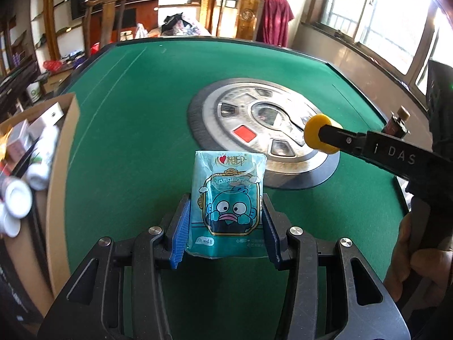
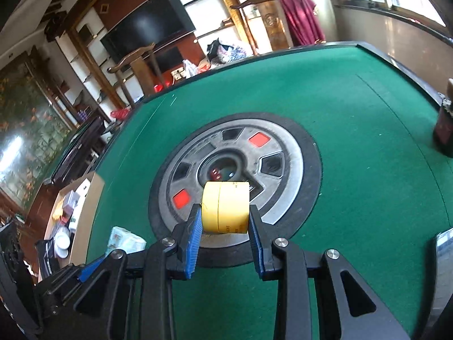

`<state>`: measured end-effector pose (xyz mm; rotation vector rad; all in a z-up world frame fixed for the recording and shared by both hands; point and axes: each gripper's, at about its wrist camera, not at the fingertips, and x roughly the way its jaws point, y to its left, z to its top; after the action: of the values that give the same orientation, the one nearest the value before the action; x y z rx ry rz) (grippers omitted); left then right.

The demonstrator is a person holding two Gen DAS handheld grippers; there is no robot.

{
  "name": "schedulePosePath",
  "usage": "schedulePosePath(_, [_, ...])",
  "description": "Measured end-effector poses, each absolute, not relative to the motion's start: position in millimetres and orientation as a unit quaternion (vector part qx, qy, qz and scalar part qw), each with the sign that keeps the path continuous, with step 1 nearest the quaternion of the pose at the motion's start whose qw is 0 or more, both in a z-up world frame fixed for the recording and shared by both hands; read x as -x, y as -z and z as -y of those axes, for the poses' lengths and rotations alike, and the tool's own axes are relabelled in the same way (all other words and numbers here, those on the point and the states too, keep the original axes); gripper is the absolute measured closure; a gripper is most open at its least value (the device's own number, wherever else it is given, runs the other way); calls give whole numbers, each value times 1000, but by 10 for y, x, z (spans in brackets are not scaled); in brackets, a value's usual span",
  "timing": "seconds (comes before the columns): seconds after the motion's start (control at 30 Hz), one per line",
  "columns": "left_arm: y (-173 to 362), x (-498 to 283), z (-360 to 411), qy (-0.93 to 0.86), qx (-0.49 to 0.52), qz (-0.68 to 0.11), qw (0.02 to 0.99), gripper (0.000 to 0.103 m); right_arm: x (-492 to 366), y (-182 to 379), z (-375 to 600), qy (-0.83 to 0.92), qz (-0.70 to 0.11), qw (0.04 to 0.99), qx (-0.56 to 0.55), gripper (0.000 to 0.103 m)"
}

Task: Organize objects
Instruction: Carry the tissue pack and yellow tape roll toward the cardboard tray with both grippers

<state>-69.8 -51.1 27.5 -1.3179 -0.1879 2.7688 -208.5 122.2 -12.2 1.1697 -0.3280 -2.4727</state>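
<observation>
Two claws are each pinching something above the green felt worktop (image 1: 136,119). The left claw (image 1: 225,226) has its blue pads (image 1: 179,235) pressed against the sides of a teal tissue pack (image 1: 228,195) printed with a cartoon face; the pack stands upright between them, over the near part of the felt and just in front of the round metal hub (image 1: 254,130) set into the middle of the worktop. The right claw (image 2: 225,221) clamps a roll of yellow tape (image 2: 226,206) between its blue pads (image 2: 194,240), the roll lying on its side with its flat faces against the pads, over the near edge of the hub (image 2: 235,167). In the left wrist view the same tape (image 1: 318,137) shows at the right, at the tip of the right claw's black fingers, beside the hub's right rim.

At the left edge of the worktop stands an open cardboard box (image 1: 61,170) holding white bottles (image 1: 17,198) and small cartons. In the right wrist view the box (image 2: 85,212) sits left and near, with the tissue pack (image 2: 124,240) just to its right. A dark bottle (image 2: 444,124) stands at the far right of the felt, blurred.
</observation>
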Motion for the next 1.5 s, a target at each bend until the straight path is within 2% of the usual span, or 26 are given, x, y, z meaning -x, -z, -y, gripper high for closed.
schedulePosePath(1.07, [-923, -169, 1138, -924, 363, 122, 4, 57, 1575, -50, -713, 874, 88, 268, -397, 72])
schedulePosePath(1.5, [-956, -439, 1590, -926, 344, 153, -15, 57, 1191, -148, -229, 855, 92, 327, -392, 72])
